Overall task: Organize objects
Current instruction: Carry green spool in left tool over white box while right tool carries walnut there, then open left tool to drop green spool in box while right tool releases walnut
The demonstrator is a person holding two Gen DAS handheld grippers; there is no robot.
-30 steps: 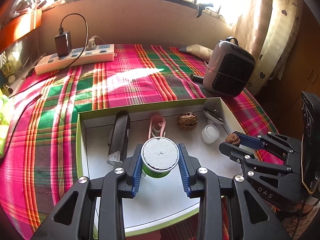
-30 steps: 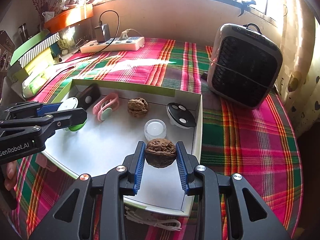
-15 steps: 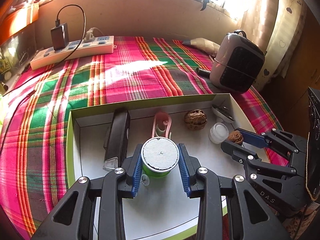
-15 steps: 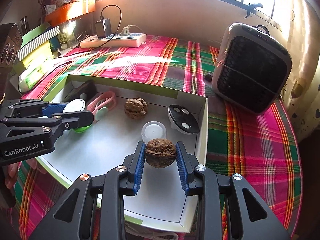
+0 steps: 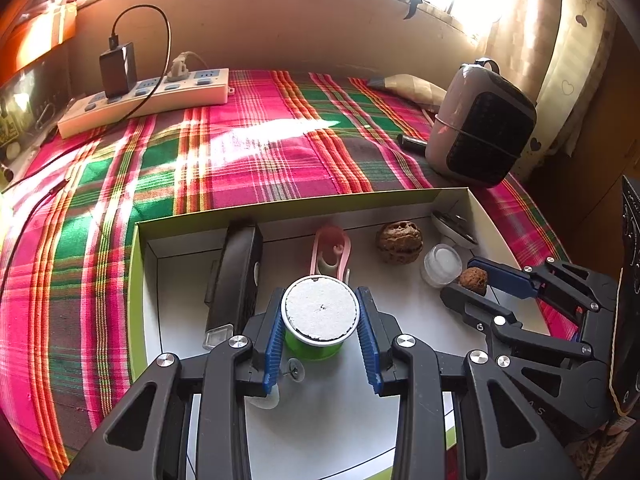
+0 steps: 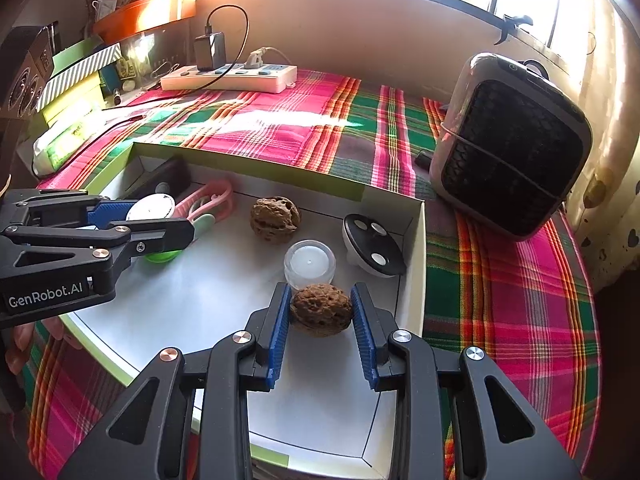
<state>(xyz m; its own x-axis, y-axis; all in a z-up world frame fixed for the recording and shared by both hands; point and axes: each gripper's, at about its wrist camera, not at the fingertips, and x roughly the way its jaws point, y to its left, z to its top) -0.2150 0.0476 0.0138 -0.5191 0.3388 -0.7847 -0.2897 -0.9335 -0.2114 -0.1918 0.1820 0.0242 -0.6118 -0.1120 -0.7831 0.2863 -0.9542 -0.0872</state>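
Left gripper: its 2 blue pads pinch a green cup with a white speckled top, held over the near-left part of the white tray.
Right gripper: pads clamped on a small walnut, at the tray's right side, just in front of the clear cup.
Tray: a shallow white box with a green outer rim – it lies on the plaid cloth and serves as the landmark below.
Black case: long and flat, lying along the tray's left wall.
Pink clip: inside the tray near its far wall, just beyond the green cup.
Large walnut: inside the tray, mid-far, loose on the floor.
Clear cup: small and round with a white filling, between the large walnut and the held one.
Black disc: 3 pale spots on top, tilted in the tray's far-right corner.
Thumbtack: on the tray floor under the left gripper.
Heater: grey with a dark grille – on the cloth beyond the tray's right corner.
Power strip: on the cloth well beyond the tray's far-left side, a black charger plugged in.
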